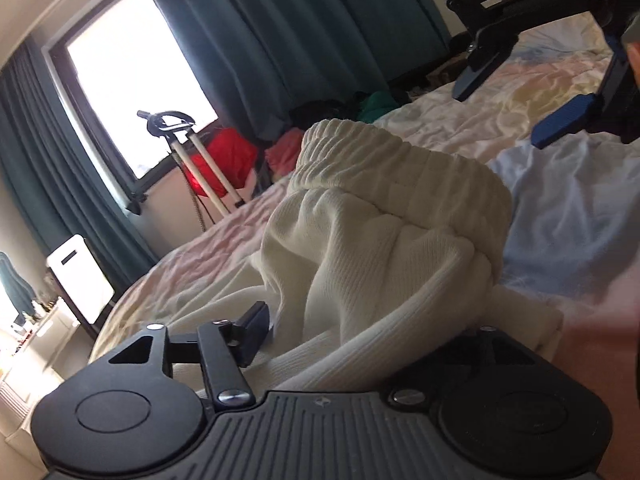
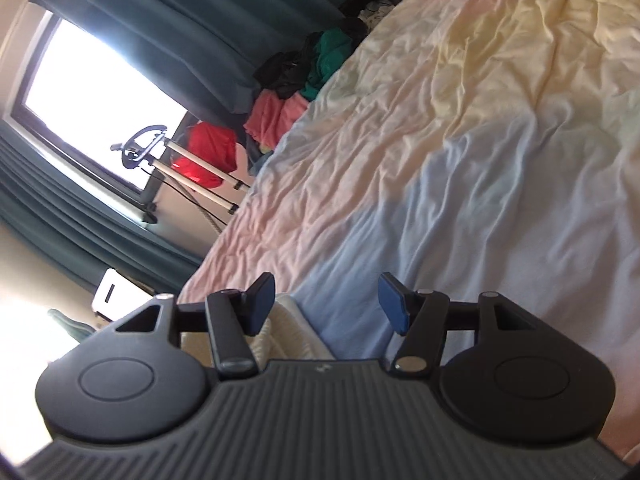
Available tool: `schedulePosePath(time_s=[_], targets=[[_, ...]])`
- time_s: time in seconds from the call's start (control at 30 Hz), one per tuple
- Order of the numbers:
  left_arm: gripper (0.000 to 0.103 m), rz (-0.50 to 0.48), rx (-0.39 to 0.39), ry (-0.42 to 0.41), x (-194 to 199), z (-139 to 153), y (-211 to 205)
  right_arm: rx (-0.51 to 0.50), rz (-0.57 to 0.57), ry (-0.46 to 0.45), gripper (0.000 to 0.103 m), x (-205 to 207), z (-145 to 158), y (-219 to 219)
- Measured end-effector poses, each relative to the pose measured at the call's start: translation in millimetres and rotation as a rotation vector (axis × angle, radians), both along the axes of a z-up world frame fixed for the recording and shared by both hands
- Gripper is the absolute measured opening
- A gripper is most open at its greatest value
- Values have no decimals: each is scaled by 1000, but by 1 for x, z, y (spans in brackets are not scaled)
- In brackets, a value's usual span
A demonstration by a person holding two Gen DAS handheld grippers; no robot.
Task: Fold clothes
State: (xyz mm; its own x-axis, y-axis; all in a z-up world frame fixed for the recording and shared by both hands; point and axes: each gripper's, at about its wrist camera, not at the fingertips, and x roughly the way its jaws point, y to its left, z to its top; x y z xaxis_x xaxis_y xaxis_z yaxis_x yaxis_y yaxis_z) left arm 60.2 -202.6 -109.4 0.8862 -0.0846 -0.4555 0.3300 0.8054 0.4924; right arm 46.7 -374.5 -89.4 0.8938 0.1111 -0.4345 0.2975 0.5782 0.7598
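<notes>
The cream ribbed garment (image 1: 384,240) lies bunched on the pastel bedsheet (image 1: 568,216), its elastic waistband (image 1: 404,156) humped up at the far side. It spills between the left gripper (image 1: 360,320)'s spread jaws, which press on nothing, while the right gripper (image 2: 326,304) hovers just beyond, jaws apart and empty. The sensible move, I judge, is to pinch the waistband's two corners and draw them apart, flattening the cloth before any fold.

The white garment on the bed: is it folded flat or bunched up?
Bunched up. The garment stands in a rumpled heap on the bed, its waistband curled over on top.
</notes>
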Motion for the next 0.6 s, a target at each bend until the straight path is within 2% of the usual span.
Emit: schedulePosePath(time_s=[0.1,0.2,0.3,0.33,0.37,0.43,0.47,0.5,0.6], targets=[[88,-43,-32,55,-14,8,18,0,23,-34,61,-2,4,3],[89,-86,-24,85,-31,19,35,32,85,-48,61,-1,3,9],[90,-121,36,62,-46,25,55,65,157,-51,61,1,-1,19],[90,-131,59,51,-48,28,65,79,183,-48,67,3,-2,23],[90,-137,87,36,-52,30,74,92,209,-45,77,5,-4,27],[90,-127,146,-3,-62,27,87,89,249,-32,84,6,-3,37],[90,-115,150,-3,-64,26,94,73,261,-22,83,6,-2,42],[89,-101,139,10,-63,24,102,45,263,-10,84,5,0,46],[84,-82,10,86,-63,21,129,-3,266,9,84,1,3,54]])
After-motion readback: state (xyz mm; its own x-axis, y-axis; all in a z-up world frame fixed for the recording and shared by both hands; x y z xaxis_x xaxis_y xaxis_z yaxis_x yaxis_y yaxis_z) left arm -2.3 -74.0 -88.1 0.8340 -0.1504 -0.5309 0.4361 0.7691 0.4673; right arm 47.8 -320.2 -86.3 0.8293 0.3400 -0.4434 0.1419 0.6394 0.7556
